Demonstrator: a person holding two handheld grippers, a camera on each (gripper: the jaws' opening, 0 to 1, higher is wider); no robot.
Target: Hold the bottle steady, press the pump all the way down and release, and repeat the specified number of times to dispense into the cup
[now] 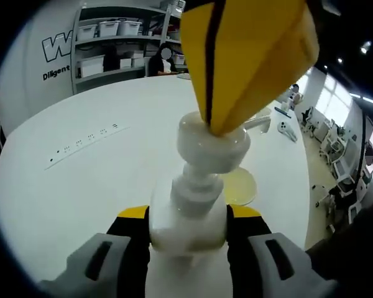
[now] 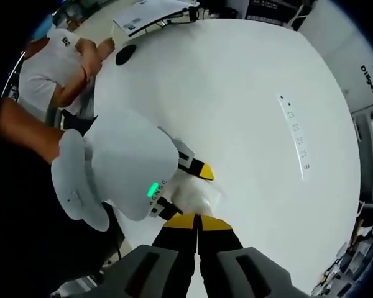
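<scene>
The white plastic pump bottle is clamped between the left gripper jaws. The white pump head is contacted from above by the right gripper, its yellow-tipped jaws closed together. A pale cup is seen just behind the bottle on the white round table.

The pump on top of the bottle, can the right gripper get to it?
Probably yes. The right gripper already sits on the pump from above with nothing between, while the left gripper holds the bottle.

White table; shelves with storage boxes behind.
</scene>
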